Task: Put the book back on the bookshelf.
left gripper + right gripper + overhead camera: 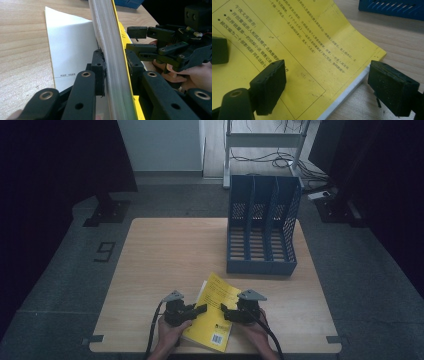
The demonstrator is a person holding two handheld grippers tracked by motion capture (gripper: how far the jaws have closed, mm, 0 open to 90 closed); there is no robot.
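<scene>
Yellow book (216, 312) lies at the near edge of the table (165, 255), between the two hands, long axis running near-to-far and canted slightly right at the far end. Left tool (199, 310) comes in from the book's left side; in the left gripper view its jaws are clamped narrow on the page block (113, 62), yellow cover on one side, a loose white leaf (72, 50) lying flat on the table on the other. Book edge appears lifted there. Right tool (226, 311) sits at the book's right side, jaws wide and gripping nothing: in the right gripper view one pad rests over the cover (294, 37), the other hangs just off the book's edge above the wood. Blue file rack (262, 232) stands upright at far right, slots open toward the near side, well apart from the book. Judgement: rack lies far-right of both tools, right hand nearer; book's long axis already roughly lines up with the slots.
</scene>
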